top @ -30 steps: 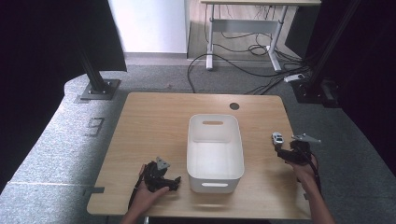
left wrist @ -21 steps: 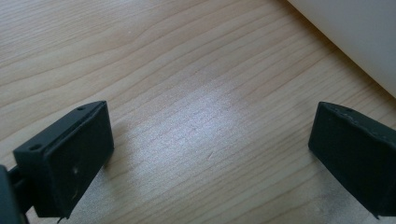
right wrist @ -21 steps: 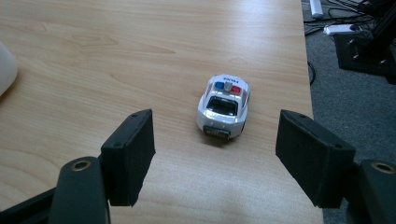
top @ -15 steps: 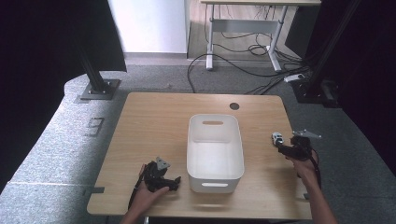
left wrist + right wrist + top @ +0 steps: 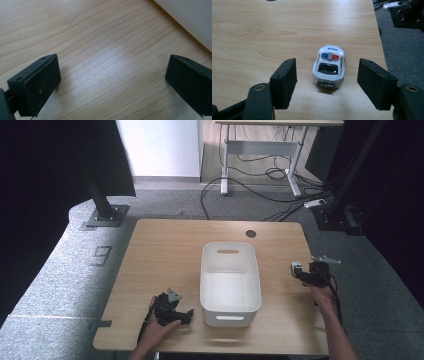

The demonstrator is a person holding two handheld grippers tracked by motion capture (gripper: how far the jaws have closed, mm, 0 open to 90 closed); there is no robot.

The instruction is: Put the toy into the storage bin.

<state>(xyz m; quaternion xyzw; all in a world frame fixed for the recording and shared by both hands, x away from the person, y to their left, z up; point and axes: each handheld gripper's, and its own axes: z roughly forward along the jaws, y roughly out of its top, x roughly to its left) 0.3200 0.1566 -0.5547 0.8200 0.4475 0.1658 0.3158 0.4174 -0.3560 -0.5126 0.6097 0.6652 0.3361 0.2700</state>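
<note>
Near the right edge of the wooden bench [image 5: 170, 250], the right gripper [image 5: 306, 274] sits low over a small white toy police car [image 5: 329, 67], which rests on its wheels on the bare wood. From the right gripper view, the car lies between the two black jaws with a clear gap on each side, its rear end facing the camera and its red and blue roof lights and the word POLICE on the far end. The jaws stand wide and have just been closing a little, yet neither pad touches the car, so nothing is gripped. From the high view the car [image 5: 297, 268] shows as a pale speck just ahead of the gripper, well apart from the white plastic bin [image 5: 230, 279] that stands in the middle of the bench with a handle slot in each end wall. On the other side of the bin, near the front edge, the left gripper [image 5: 184, 314] rests in the person's hand and points toward the bin. Its own view shows the jaws spread wide over bare wood grain, holding nothing, with the bin's white wall [image 5: 190, 20] crossing the upper right corner.
</note>
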